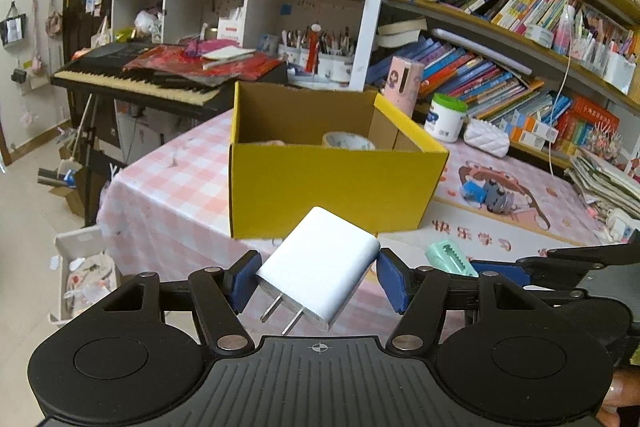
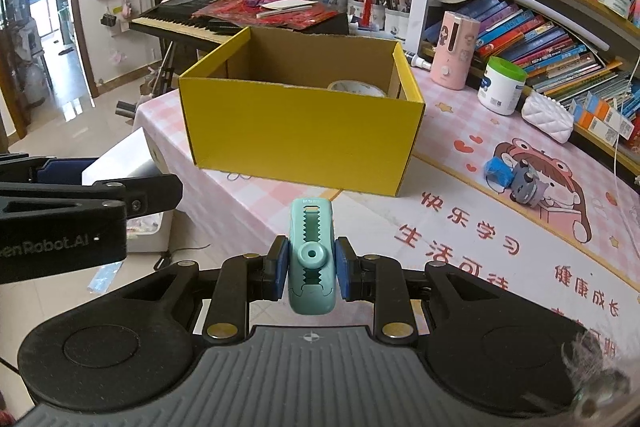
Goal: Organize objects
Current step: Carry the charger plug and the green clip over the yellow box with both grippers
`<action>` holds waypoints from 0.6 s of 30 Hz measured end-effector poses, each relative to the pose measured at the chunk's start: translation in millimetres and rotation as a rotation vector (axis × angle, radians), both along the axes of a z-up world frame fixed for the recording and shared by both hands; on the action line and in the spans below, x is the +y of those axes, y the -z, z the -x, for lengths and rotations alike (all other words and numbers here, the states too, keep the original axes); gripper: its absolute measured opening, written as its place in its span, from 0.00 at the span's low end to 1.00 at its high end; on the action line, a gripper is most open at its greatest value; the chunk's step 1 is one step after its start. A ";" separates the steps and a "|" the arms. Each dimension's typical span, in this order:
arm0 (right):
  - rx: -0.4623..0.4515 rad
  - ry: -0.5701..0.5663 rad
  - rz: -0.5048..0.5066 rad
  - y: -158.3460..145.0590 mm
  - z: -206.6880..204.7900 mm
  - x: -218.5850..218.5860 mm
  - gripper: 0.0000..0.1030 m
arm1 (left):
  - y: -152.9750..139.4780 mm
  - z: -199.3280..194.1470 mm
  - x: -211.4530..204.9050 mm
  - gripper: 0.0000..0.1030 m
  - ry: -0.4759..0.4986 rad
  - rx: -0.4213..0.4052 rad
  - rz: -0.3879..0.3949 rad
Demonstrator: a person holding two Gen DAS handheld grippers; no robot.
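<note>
My left gripper (image 1: 318, 277) is shut on a white wall charger (image 1: 320, 267), prongs pointing back at the camera, held in the air in front of the yellow cardboard box (image 1: 332, 187). My right gripper (image 2: 311, 269) is shut on a mint-green toothed clip (image 2: 311, 255), also in the air in front of the box (image 2: 296, 135). The box stands open on the pink checked tablecloth (image 2: 248, 199); a roll of tape (image 2: 356, 89) lies inside it. The clip also shows in the left wrist view (image 1: 450, 257), and the left gripper's arm shows at the left of the right wrist view (image 2: 80, 211).
A small blue and grey toy (image 2: 516, 179) lies on the table to the right. A white tub (image 2: 502, 85), a pink dispenser (image 2: 456, 49) and a white quilted pouch (image 2: 548, 115) stand by the bookshelf. A keyboard (image 2: 192, 15) is behind the box. A white bin (image 1: 84, 271) sits on the floor.
</note>
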State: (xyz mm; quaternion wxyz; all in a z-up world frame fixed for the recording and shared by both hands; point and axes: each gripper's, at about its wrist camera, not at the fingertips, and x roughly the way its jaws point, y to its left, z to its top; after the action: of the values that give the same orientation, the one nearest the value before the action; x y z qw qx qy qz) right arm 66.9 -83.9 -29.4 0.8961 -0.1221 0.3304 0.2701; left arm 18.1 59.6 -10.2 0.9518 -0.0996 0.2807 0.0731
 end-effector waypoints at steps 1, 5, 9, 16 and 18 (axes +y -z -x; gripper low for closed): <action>-0.001 0.000 -0.001 -0.5 -3.1 0.9 0.22 | -1.0 -0.5 0.4 0.61 -0.001 -0.009 -0.003; 0.001 -0.015 -0.012 -2.7 -18.7 6.2 0.22 | -8.1 -14.3 1.6 0.61 -0.009 -0.041 -0.042; -0.012 -0.026 -0.054 -11.5 -43.3 12.2 0.22 | -19.5 -36.9 7.2 0.61 -0.032 -0.078 -0.086; -0.093 -0.028 -0.128 -39.8 -106.1 23.9 0.22 | -36.7 -91.5 19.0 0.61 -0.075 -0.125 -0.143; -0.106 -0.032 -0.131 -43.1 -124.2 27.7 0.22 | -35.9 -107.7 20.8 0.61 -0.083 -0.119 -0.153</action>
State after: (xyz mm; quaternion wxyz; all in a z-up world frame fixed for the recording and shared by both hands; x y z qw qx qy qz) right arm 191.1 -56.2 13.7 0.9140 -0.0825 0.2622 0.2984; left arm 125.8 80.4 25.7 0.9677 -0.0424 0.2131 0.1276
